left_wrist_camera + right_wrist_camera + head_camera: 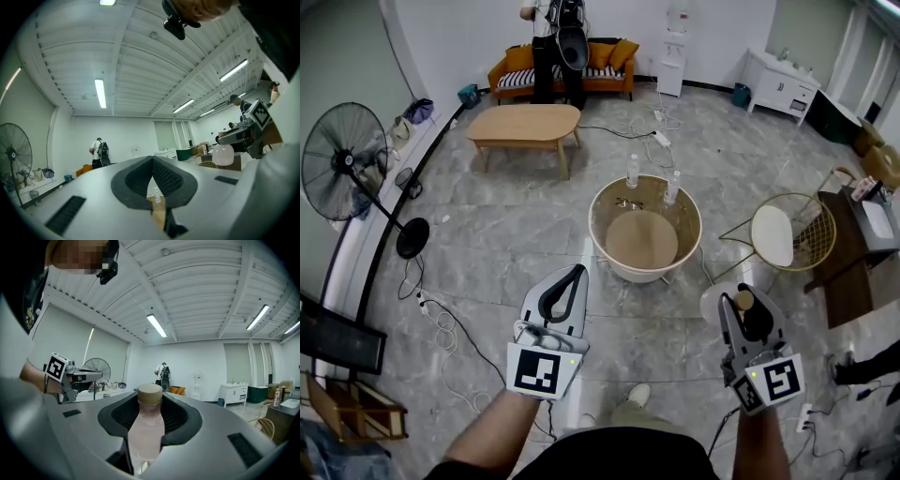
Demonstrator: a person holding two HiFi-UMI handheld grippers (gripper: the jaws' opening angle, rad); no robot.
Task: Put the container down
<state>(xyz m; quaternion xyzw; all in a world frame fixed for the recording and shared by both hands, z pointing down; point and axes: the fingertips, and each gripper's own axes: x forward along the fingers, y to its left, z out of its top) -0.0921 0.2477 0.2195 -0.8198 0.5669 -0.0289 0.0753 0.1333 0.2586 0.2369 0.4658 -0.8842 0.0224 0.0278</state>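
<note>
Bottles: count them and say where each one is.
3. A left bottle and a right bottle stand on the round table, far side. The container is held in the right gripper's fingers. Distant ones may go unseen.

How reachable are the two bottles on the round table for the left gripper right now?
Probably yes. The left gripper is empty and nothing stands between it and the round table. Its jaws are together, so they must open first, and the bottles stand at the far side.
</note>
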